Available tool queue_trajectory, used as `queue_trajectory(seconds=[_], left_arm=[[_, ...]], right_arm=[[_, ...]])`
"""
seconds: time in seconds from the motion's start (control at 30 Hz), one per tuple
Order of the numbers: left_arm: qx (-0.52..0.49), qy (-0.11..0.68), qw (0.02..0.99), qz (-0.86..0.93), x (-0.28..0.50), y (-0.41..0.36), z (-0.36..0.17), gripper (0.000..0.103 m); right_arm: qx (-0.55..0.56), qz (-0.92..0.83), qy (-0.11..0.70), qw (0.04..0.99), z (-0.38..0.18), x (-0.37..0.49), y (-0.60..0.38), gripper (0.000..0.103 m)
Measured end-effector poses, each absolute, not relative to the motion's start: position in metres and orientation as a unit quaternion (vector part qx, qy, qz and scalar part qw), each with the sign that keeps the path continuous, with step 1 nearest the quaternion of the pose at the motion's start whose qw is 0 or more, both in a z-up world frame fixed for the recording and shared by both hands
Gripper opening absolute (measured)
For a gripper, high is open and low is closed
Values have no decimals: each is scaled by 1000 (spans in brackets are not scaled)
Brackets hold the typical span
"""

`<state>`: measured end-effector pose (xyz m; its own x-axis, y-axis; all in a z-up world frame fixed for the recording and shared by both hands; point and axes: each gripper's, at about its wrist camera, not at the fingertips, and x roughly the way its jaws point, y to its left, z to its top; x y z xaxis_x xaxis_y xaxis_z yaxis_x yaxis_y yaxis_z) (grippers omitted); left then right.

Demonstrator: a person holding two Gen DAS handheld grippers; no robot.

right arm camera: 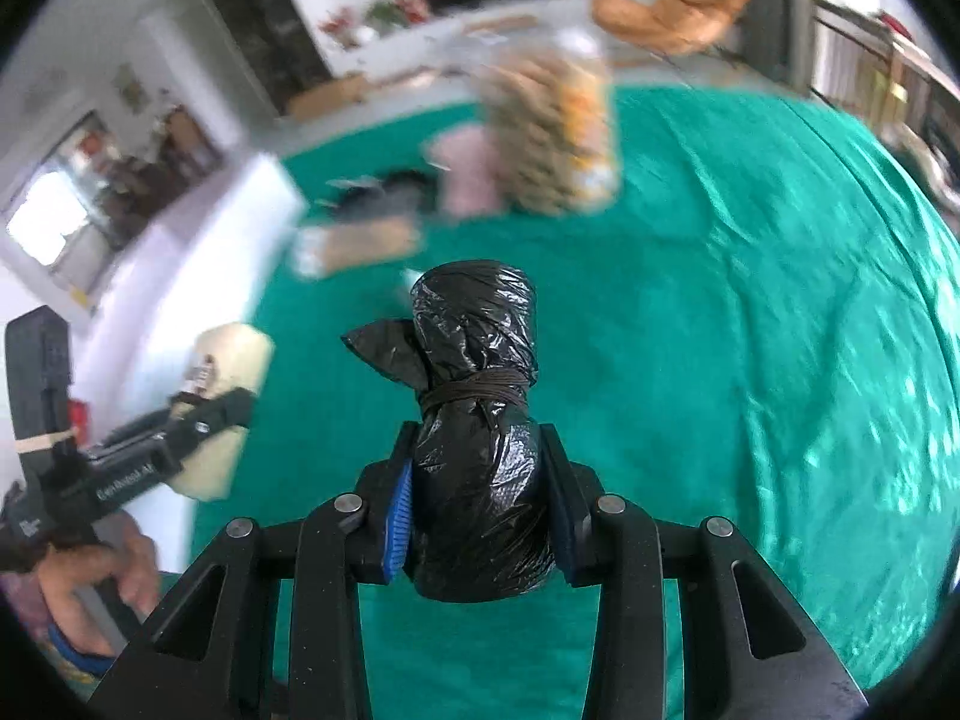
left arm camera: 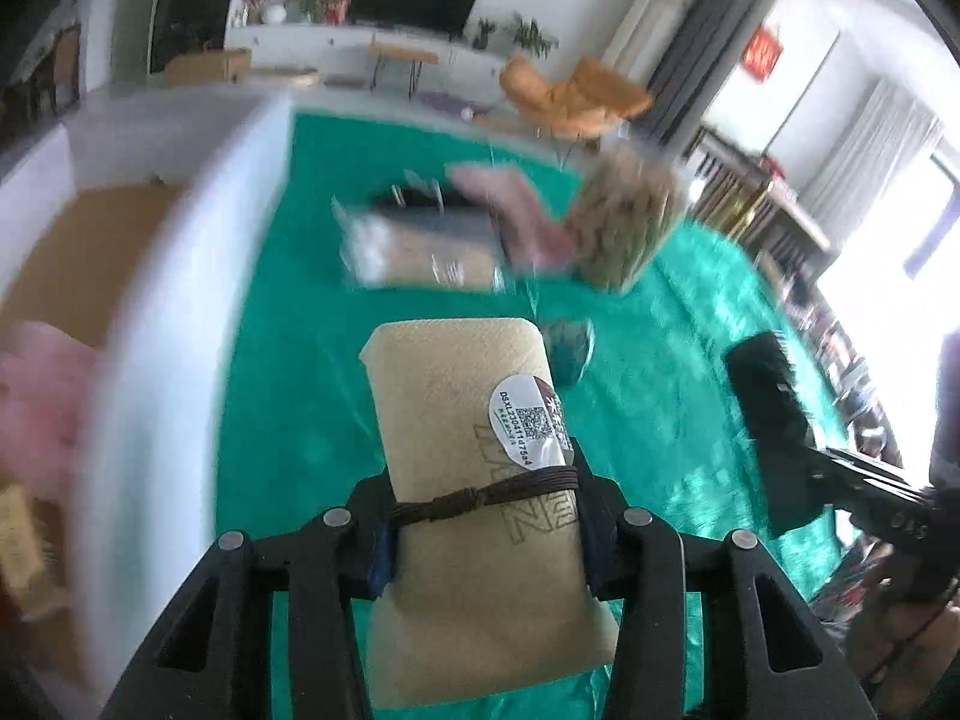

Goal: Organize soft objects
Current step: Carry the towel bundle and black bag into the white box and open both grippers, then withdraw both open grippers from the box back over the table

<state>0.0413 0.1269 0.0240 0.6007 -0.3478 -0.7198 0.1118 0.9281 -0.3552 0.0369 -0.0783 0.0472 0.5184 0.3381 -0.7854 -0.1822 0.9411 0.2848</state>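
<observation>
- L gripper (left arm camera: 480, 540) clamped on tan sponge (left arm camera: 474, 480), held above green cloth (left arm camera: 300, 312); sticker (left arm camera: 531, 420) reads "DSXL2304..."
- R gripper (right arm camera: 477, 510) clamped on black bag roll (right arm camera: 480, 420), string-tied, above same cloth
- Items behind blurred, can't ID

Surface: green cloth (left arm camera: 690, 360) covering a wide flat top, wrinkled and shiny.
Far middle: clear packet (left arm camera: 420, 240) lying flat, blurred.
Just right of packet: pink soft item (left arm camera: 522, 210), then a tan woven bundle (left arm camera: 630, 222) standing taller.
Left edge: white border (left arm camera: 180, 240).
</observation>
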Motion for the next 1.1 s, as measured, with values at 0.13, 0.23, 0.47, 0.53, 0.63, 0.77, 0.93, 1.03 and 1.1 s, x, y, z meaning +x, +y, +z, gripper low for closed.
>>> queue_trajectory(seconds=[0.13, 0.23, 0.47, 0.53, 0.63, 0.77, 0.93, 1.03, 1.1], left_arm=[[-133, 388, 908, -81, 17, 192, 68, 46], [-128, 374, 919, -6, 0, 256, 88, 46], [-139, 382, 900, 160, -31, 364, 71, 80], [-145, 379, 894, 193, -36, 374, 61, 96], [-156, 374, 890, 210, -43, 380, 51, 97], [-172, 359, 902, 165, -45, 353, 53, 97], [-169, 355, 918, 39, -32, 276, 63, 98], [-150, 382, 911, -46, -14, 209, 54, 102], [-135, 413, 896, -95, -2, 159, 32, 102]], right_arm=[[90, 230, 444, 861, 83, 39, -6, 39], [89, 296, 433, 846, 101, 41, 55, 39], [71, 403, 452, 793, 88, 43, 176, 52], [78, 408, 467, 781, 74, 46, 186, 78], [78, 393, 453, 796, 69, 48, 171, 77], [33, 313, 414, 854, 56, 50, 114, 77], [-28, 105, 416, 903, -22, 51, -1, 77], [-18, 9, 442, 897, -62, 55, -72, 77], [-4, -22, 447, 894, -69, 61, -103, 77]])
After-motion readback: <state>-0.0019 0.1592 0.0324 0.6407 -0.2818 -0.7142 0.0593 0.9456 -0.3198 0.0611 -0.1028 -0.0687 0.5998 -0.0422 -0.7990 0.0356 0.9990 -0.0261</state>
